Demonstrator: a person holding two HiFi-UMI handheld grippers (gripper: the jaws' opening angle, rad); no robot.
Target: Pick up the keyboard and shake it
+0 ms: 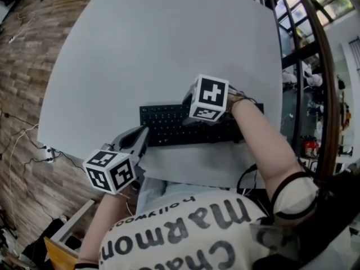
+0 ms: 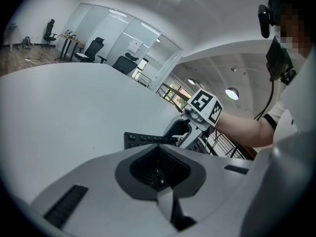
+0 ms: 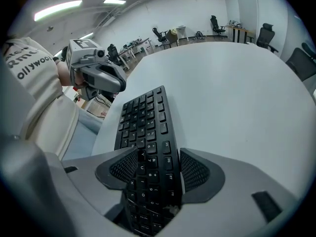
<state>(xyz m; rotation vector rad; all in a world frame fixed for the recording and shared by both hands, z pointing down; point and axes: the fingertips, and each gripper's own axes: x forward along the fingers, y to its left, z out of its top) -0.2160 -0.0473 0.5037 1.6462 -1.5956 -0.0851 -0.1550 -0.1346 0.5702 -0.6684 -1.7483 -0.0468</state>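
Note:
A black keyboard (image 1: 174, 126) lies flat near the front edge of the white table (image 1: 157, 44). My right gripper (image 3: 158, 154) straddles the keyboard (image 3: 145, 127) across its depth, toward its right half. One pad sits against each long edge, so the jaws stand wide. Its marker cube (image 1: 209, 98) hides the jaws in the head view. My left gripper (image 1: 142, 135) is shut, with nothing between its fingers. Its tips are at the keyboard's left front corner, and I cannot tell whether they touch it. In the left gripper view the keyboard's left end (image 2: 143, 139) shows just beyond the closed tips (image 2: 159, 149).
The table's front edge (image 1: 185, 179) runs just behind the keyboard, right above the person's lap. A black railing (image 1: 292, 55) stands past the table's right side. Cables (image 1: 22, 145) trail over the wooden floor at left. Office chairs (image 2: 94, 48) stand far behind the table.

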